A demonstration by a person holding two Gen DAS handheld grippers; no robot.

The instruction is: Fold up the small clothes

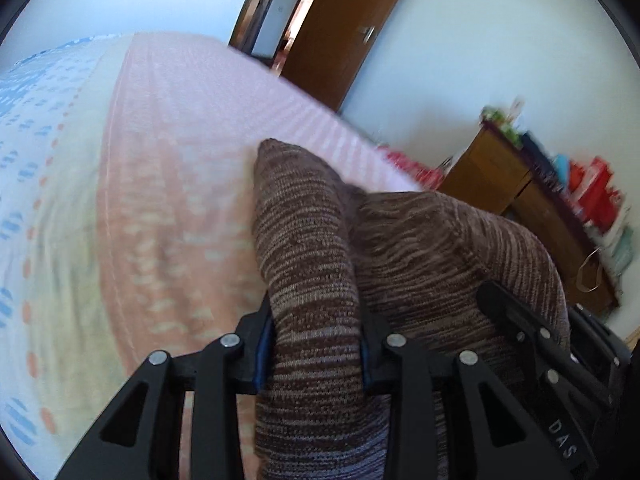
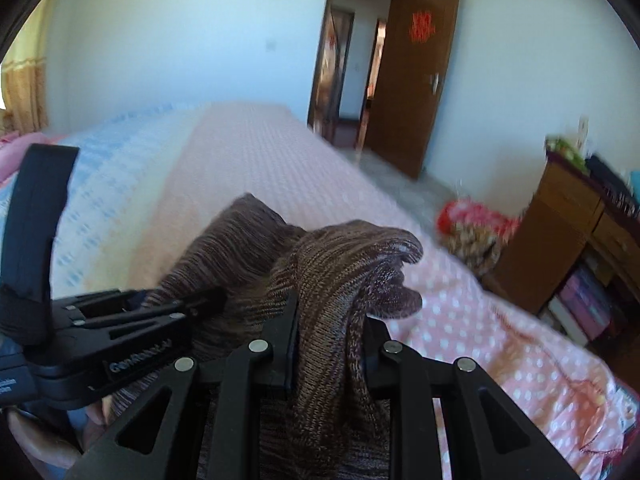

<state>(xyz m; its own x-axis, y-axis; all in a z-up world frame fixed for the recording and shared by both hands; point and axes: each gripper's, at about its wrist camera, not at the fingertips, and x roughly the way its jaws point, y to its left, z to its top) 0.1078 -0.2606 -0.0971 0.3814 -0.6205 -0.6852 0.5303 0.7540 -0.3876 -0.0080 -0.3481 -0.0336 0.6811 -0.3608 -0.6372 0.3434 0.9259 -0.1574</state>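
Note:
A brown striped knit garment [image 1: 312,248] is held up over the bed. My left gripper [image 1: 316,344] is shut on a thick fold of it, and its corner sticks up past the fingers. My right gripper [image 2: 328,336] is shut on another bunched part of the same garment [image 2: 344,264]. The two grippers are close together: the right one shows at the lower right of the left wrist view [image 1: 532,344], and the left one at the left of the right wrist view [image 2: 132,320]. The garment hangs between them.
A bed with a pink dotted cover [image 1: 176,160] and a blue-patterned sheet [image 1: 36,128] lies below. A wooden cabinet [image 2: 560,240] with clutter stands at the right. A red floral bundle [image 2: 472,224] lies on the floor. A brown door [image 2: 408,80] stands open behind.

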